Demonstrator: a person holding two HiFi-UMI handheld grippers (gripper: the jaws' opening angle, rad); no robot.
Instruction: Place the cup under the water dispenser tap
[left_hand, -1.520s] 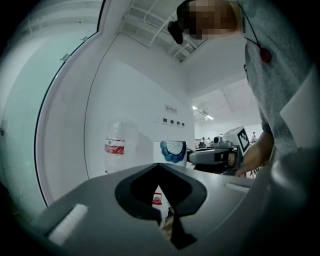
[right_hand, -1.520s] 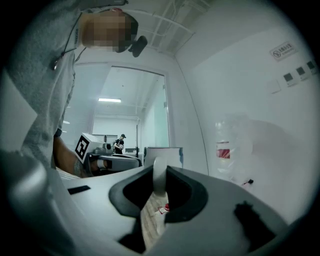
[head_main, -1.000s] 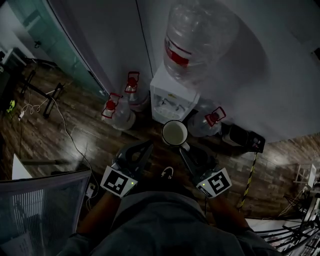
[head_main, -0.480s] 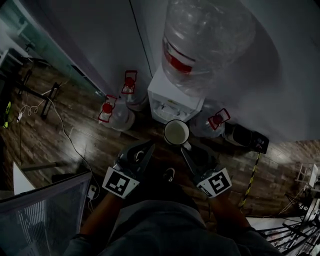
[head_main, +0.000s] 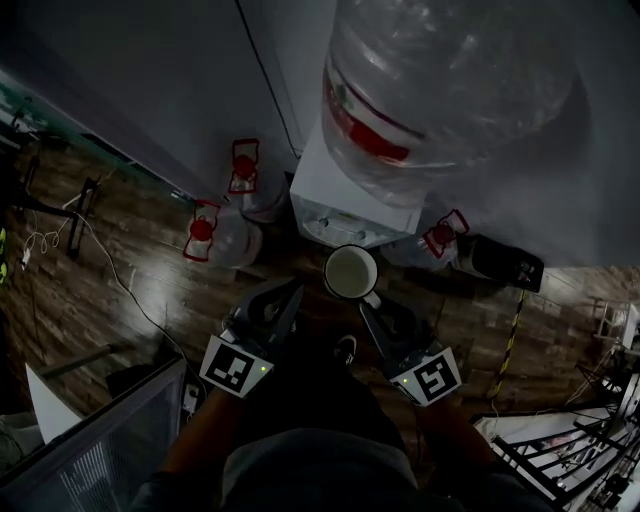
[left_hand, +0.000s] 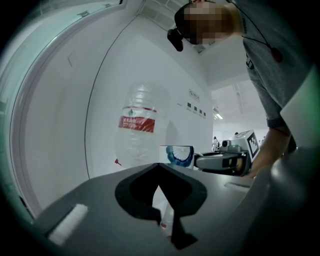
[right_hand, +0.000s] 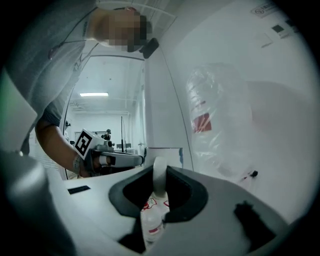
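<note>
Left claw (head_main: 288, 292) rides low beside the cup, jaws together with nothing between them; in its own view the tips (left_hand: 159, 166) meet on empty air. It takes no part in the carry.

Just to its right, the cup (head_main: 350, 272) hangs mouth-up in the air, close in front of the water dispenser (head_main: 345, 185) and a little short of the tap recess (head_main: 338, 232). The taps themselves are too dim to pick out. The big bottle (head_main: 440, 90) stands upside down on top of the dispenser.

Further right, the right claw (head_main: 368, 305) is closed on the cup's handle. Its own view shows the white handle (right_hand: 159, 175) pinched between the jaws, with the cup's body ahead of them.

The hold is on the handle alone, so the cup could swing or tip if it knocks the dispenser's front on the way in. The rim looks close to the level of the recess's upper edge, so coming in too high would probably catch it. Letting go before the base rests on the tray would likely drop it to the floor.

Compared with a second ago, the dispenser and bottle loom larger and nearer. The cup has closed most of the gap to the recess, and both claws have gone forward with it.
</note>
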